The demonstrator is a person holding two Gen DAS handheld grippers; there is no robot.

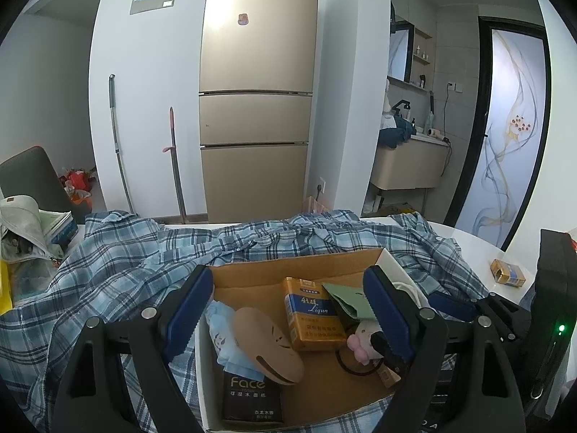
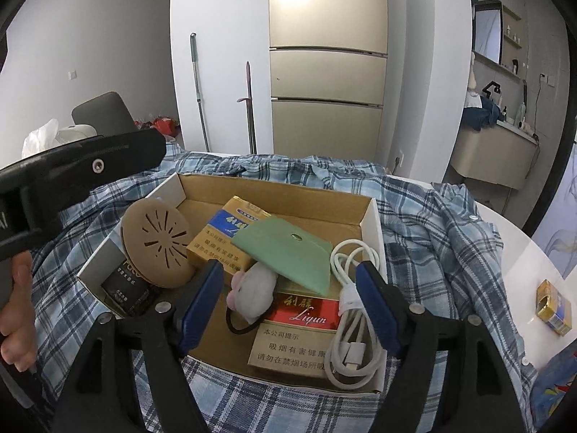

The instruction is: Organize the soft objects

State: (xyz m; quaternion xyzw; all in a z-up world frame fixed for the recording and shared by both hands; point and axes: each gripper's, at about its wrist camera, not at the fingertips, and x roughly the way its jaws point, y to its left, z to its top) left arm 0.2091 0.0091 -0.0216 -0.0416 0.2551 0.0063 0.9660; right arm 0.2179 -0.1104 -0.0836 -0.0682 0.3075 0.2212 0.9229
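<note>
Both fisheye views looked forward and downward from close above an open brown cardboard box (image 1: pixel 252 270) (image 2: pixel 274 189) lying on a blue plaid shirt (image 1: pixel 119 252) (image 2: pixel 432 223). The left view sat left of the box, the right view nearer its right end. Both shared the box, the shirt and a tall beige refrigerator (image 1: pixel 256 119) (image 2: pixel 326 72) straight ahead.

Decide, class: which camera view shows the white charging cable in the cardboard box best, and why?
The right wrist view: the white charging cable lies in full sight, coiled along the right wall of the cardboard box. In the left wrist view only a sliver of it peeks out behind a gripper finger.
</note>
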